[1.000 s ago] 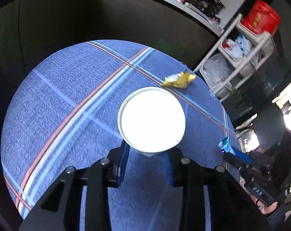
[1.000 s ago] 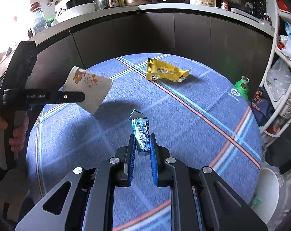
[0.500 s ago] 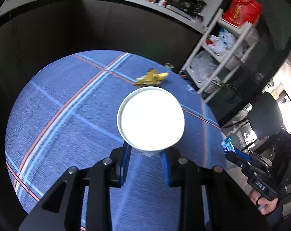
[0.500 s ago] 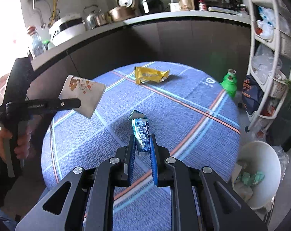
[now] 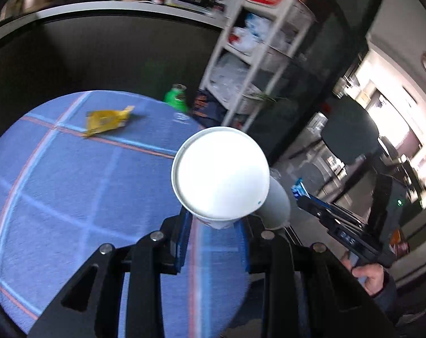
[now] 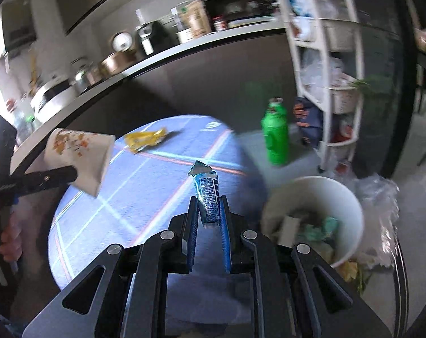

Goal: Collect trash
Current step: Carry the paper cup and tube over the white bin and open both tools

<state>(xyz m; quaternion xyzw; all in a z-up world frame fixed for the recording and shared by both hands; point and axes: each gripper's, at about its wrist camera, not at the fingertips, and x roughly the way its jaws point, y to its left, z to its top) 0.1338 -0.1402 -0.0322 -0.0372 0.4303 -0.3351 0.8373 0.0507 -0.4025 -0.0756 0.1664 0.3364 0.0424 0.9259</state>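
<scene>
My left gripper point(image 5: 214, 221) is shut on a white paper cup point(image 5: 220, 173), held above the right edge of the round blue table point(image 5: 57, 197); the cup's flowered outside shows in the right wrist view point(image 6: 79, 157). My right gripper point(image 6: 208, 219) is shut on a blue wrapper point(image 6: 208, 197), held beside the table, left of a white trash bin point(image 6: 320, 214) on the floor with trash in it. The blue wrapper also shows in the left wrist view point(image 5: 298, 190). A yellow wrapper point(image 5: 107, 119) lies on the far side of the table, also in the right wrist view point(image 6: 145, 139).
A green bottle point(image 6: 276, 135) stands on the floor past the table. A white shelf rack point(image 6: 325, 64) with bags stands behind the bin. A dark counter point(image 6: 156, 56) with pots and appliances curves behind the table. Crumpled plastic point(image 6: 379, 197) lies right of the bin.
Both grippers have swung right, off the table's middle towards its right edge. The trash bin has come much closer in the right wrist view. Both still hold their items.
</scene>
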